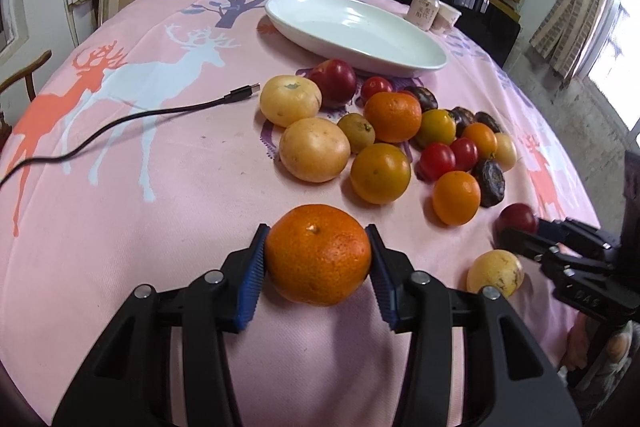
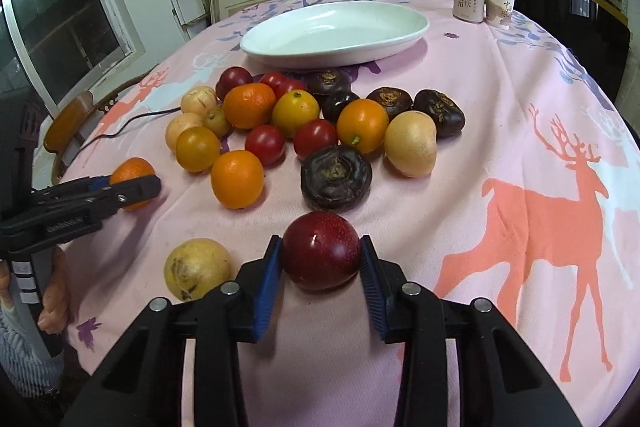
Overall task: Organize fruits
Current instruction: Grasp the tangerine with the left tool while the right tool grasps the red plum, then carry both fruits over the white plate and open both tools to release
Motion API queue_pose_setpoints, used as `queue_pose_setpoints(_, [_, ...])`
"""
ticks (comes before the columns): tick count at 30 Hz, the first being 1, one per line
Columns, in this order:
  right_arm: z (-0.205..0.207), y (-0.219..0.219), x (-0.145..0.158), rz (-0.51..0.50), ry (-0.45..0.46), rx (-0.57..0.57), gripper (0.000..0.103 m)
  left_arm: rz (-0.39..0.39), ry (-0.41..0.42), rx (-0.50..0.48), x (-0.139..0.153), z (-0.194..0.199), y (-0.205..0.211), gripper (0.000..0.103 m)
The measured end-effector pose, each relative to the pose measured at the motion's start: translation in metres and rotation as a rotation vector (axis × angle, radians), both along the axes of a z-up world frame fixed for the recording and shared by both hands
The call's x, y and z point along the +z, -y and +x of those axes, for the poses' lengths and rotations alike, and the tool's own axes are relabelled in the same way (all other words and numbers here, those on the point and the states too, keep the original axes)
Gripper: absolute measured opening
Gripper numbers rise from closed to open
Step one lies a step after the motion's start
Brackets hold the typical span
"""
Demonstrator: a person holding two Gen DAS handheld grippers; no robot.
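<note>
In the left wrist view my left gripper (image 1: 316,231) is shut on a large orange mandarin (image 1: 318,259) that rests on the pink deer tablecloth (image 1: 160,227). My right gripper (image 2: 320,242) has both blue pads against a dark red plum (image 2: 320,251), also on the cloth. Each gripper shows from the side in the other view, the right gripper (image 1: 516,233) at the plum (image 1: 518,217) and the left gripper (image 2: 138,187) at the mandarin (image 2: 132,171). A heap of oranges, tomatoes, yellow fruits and dark water chestnuts (image 2: 336,177) lies beyond. Behind the heap stands an empty white oval plate (image 2: 340,57).
A yellow spotted fruit (image 2: 198,267) lies just left of my right gripper. A black USB cable (image 1: 120,125) runs over the cloth at left. A drink can (image 2: 468,1) and a paper cup (image 2: 499,7) stand at the far right. Shelves and a chair back ring the table.
</note>
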State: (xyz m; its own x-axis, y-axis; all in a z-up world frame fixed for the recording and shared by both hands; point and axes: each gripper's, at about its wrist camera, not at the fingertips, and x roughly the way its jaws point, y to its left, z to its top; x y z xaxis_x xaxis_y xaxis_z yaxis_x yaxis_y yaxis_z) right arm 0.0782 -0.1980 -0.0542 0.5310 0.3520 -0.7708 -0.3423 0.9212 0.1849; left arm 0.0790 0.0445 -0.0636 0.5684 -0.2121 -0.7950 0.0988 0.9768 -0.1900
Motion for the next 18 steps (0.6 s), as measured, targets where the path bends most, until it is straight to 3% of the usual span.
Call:
queue_pose_setpoints(3, [0.007, 0.004, 0.032, -0.011, 0.071, 0.019, 0.039, -0.027, -0.024, -0.023, 0.009, 0.019, 0.002, 0.047])
queue_pose_setpoints(7, [0.03, 0.006, 0.067, -0.029, 0.167, 0.014, 0.039, 0.046, 0.079, -0.02, 0.049, 0.059, 0.013, 0.047])
queue_pose_setpoints(9, [0.072, -0.001, 0.087, -0.029, 0.21, 0.007, 0.039, 0.043, 0.107, -0.025, 0.064, 0.087, 0.019, 0.047])
queue_pose_setpoints(11, [0.087, -0.005, 0.087, -0.024, 0.209, 0.009, 0.039, 0.04, 0.121, -0.026, 0.074, 0.122, 0.027, 0.047])
queue_pose_setpoints(12, [0.126, -0.014, 0.08, -0.019, 0.179, 0.007, 0.039, 0.046, 0.118, -0.02, 0.075, 0.135, 0.03, 0.047])
queue_pose_setpoints(18, [0.195, -0.024, 0.051, -0.028, 0.105, -0.023, 0.039, 0.071, 0.068, -0.003, 0.056, 0.207, 0.041, 0.047])
